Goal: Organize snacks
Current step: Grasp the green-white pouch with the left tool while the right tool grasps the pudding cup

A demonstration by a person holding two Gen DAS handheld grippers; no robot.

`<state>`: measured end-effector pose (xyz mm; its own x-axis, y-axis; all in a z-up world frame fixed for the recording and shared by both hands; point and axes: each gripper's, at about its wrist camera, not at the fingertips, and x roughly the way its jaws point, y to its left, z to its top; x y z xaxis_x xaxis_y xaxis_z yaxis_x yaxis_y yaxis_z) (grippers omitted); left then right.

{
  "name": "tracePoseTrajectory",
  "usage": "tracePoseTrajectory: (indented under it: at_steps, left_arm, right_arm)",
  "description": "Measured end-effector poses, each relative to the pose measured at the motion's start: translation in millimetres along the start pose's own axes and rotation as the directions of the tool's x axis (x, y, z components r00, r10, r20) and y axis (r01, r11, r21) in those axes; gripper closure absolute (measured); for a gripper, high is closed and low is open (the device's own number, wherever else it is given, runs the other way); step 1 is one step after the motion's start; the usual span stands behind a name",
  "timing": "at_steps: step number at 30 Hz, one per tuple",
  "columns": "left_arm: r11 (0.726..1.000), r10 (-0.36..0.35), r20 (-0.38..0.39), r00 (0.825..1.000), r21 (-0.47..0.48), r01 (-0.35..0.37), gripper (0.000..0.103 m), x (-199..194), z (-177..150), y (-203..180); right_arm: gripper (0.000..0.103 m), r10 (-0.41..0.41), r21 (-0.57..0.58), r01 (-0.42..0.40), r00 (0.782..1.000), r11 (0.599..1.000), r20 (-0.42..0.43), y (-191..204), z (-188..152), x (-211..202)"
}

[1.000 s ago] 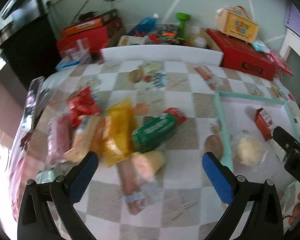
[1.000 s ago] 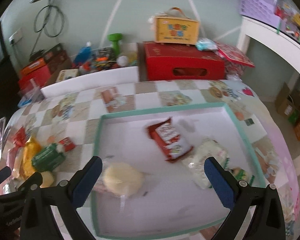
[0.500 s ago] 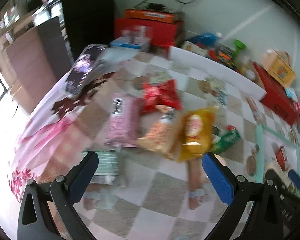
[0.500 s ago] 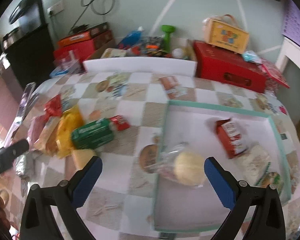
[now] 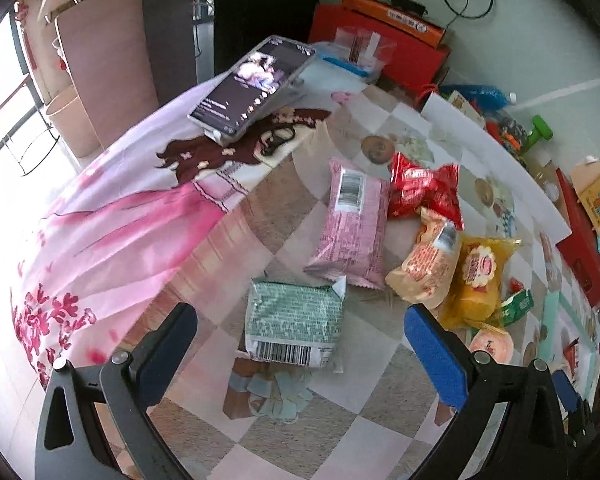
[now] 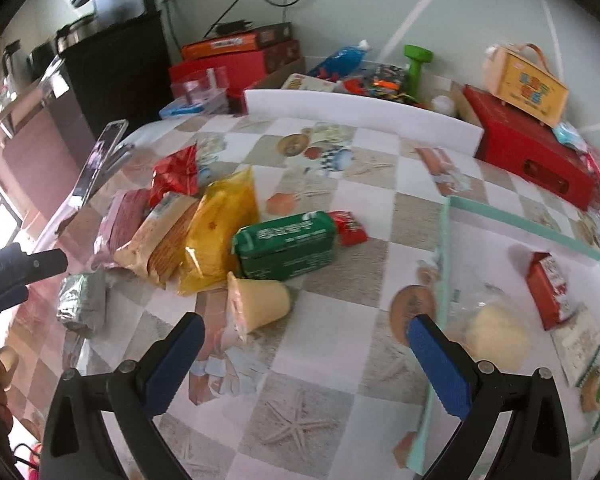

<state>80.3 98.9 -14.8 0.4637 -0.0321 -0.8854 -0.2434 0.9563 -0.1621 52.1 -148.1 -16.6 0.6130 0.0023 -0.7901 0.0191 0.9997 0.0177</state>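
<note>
Snack packets lie in a loose pile on the checked tablecloth. My left gripper (image 5: 298, 332) is open just above a grey-green packet (image 5: 294, 320), its fingers either side of the packet without touching it. Beyond it lie a pink packet (image 5: 350, 220), a red packet (image 5: 424, 192), a cracker packet (image 5: 428, 268) and a yellow bag (image 5: 480, 280). My right gripper (image 6: 306, 332) is open and holds nothing. It hovers near a toppled pudding cup (image 6: 260, 304) and a green box (image 6: 286, 246). The mint-rimmed tray (image 6: 446, 260) holds a wrapped bun (image 6: 496, 336) and a red packet (image 6: 548, 288).
A phone on a stand (image 5: 256, 84) leans at the table's far left corner. Red boxes (image 6: 532, 156), a yellow carry box (image 6: 524, 84), a green dumbbell (image 6: 416, 64) and clutter line the wall behind the table. The left gripper (image 6: 24, 268) shows at the right wrist view's left edge.
Both grippers have swung left, away from the tray. The left one now hangs over the grey-green packet at the pile's left end; the right one faces the pile. Both stayed open.
</note>
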Motion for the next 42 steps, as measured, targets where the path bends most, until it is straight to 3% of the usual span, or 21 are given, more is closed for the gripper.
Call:
tracePoseTrajectory:
  at_steps: [9,21,27,29,31,32,35,42]
  left_arm:
    - [0.999,0.046,-0.106,0.993,0.014,-0.045,0.000,37.7,-6.8,-2.7]
    - [0.995,0.094,-0.148,0.985,0.047,-0.088,0.000,64.4,-5.9,-3.3]
    - [0.990,0.121,-0.133,0.984,0.093,-0.109,0.000,73.5,-6.9,-20.2]
    - [0.990,0.114,-0.130,0.985,0.099,-0.102,0.001,73.9,-6.7,-23.2]
    - [0.990,0.110,-0.125,0.986,0.102,-0.097,0.007,73.6,-6.1,-27.6]
    - [0.989,0.115,-0.116,0.987,0.108,-0.102,0.016,71.0,-6.1,-29.2]
    - [0.988,0.113,-0.097,0.989,0.113,-0.102,0.036,58.2,-6.8,-31.3]
    - [0.993,0.085,-0.092,0.992,0.087,-0.077,0.041,50.6,-3.3,-28.9]
  right_arm:
    - [0.000,0.032,-0.055,-0.034,0.999,0.998,-0.035,16.9,-7.1,31.3]
    - [0.006,0.029,-0.082,-0.034,0.997,0.996,-0.073,24.3,-13.5,52.4]
    - [0.013,0.026,-0.088,-0.030,0.998,0.996,-0.050,26.0,-12.5,52.3]
    - [0.022,0.021,-0.077,-0.024,0.999,0.997,-0.038,24.1,-11.0,51.3]
    - [0.032,0.019,-0.070,-0.022,0.999,0.997,-0.031,22.5,-9.6,50.4]
    - [0.042,0.017,-0.067,-0.019,1.000,0.998,-0.025,21.6,-8.8,49.5]
    - [0.056,0.024,-0.074,-0.026,0.999,0.997,-0.023,22.2,-7.8,47.6]
    - [0.057,0.029,-0.077,-0.031,0.999,0.997,-0.024,21.7,-7.8,46.6]
